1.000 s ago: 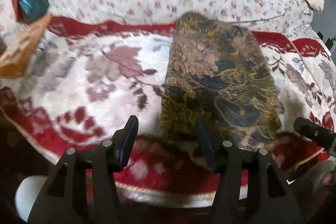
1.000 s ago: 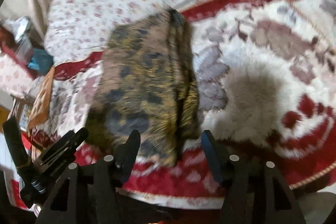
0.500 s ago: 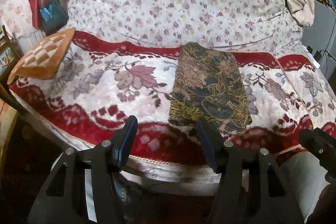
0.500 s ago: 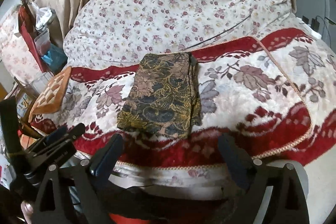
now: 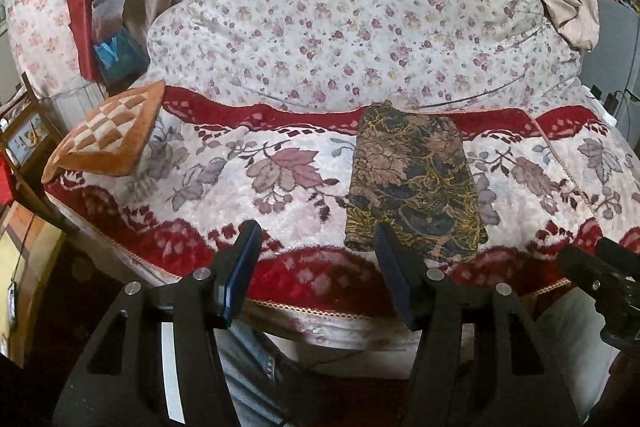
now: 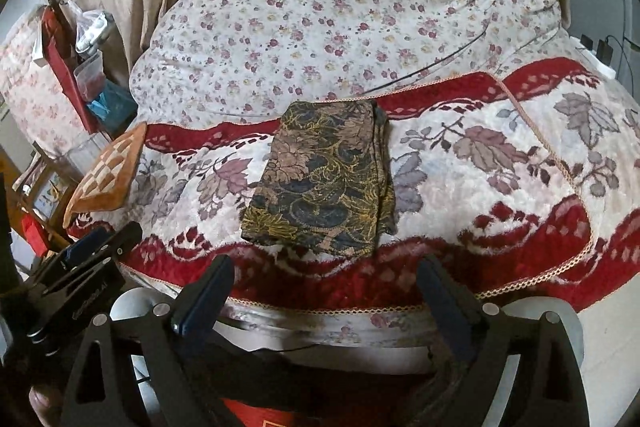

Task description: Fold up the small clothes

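right wrist view: folded cloth [image 6: 320,187] (soft, light, floppy) is best pinched at its near corners, with the left gripper [image 5: 316,267] and right gripper [image 6: 324,301] both released and empty.

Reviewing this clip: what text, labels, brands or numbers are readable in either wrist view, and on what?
Nothing reads clearly.
Left gripper body, seen in the right wrist view: faint embossed lettering, too blurred to read.
Framed picture beside the bed: no legible text.
Folded patterned cloth, red leaf blanket, checkered cushion: patterns only, no words.
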The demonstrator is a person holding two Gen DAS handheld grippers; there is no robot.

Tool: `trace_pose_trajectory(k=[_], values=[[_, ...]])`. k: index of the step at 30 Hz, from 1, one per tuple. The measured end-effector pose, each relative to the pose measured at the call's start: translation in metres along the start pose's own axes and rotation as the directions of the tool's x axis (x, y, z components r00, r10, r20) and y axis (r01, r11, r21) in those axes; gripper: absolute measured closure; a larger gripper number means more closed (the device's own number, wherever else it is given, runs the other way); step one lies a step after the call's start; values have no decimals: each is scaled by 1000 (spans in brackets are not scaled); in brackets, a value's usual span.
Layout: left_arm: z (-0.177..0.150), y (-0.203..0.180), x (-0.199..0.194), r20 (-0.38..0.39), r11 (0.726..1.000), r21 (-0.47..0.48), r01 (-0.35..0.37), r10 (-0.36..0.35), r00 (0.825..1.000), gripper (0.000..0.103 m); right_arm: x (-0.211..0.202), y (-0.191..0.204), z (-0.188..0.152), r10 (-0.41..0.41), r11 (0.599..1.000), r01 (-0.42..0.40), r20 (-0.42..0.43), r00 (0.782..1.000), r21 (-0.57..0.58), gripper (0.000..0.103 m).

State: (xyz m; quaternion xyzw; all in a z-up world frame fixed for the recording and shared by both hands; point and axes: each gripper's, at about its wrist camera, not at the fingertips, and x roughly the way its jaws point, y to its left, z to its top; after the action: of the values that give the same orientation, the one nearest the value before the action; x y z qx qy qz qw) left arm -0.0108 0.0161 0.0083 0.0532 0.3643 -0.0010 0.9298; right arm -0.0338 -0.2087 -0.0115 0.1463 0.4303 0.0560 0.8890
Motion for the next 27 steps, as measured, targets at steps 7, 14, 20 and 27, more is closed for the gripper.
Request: trace_pose_trajectory(k=[7,14,20,27], values=[[1,1,-2,-9,1000,-10,-6,6,1000,44,-2,6,2,-3,1000,4,4,1000,-9,12],[1,1,-2,-7,1000,-9,-7,7,1000,44,-2,8,4,-6,1000,6,7,1000,-15,12],[1,1,-3,-11,1000,-7,-6,6,1000,44,-1,8,10,-10,1000,10,11,1000,-20,12],[-1,-1,-3,-13,1000,-11,-12,12,1000,44,-2,9,11,-13,1000,13,12,1000,-21,12]])
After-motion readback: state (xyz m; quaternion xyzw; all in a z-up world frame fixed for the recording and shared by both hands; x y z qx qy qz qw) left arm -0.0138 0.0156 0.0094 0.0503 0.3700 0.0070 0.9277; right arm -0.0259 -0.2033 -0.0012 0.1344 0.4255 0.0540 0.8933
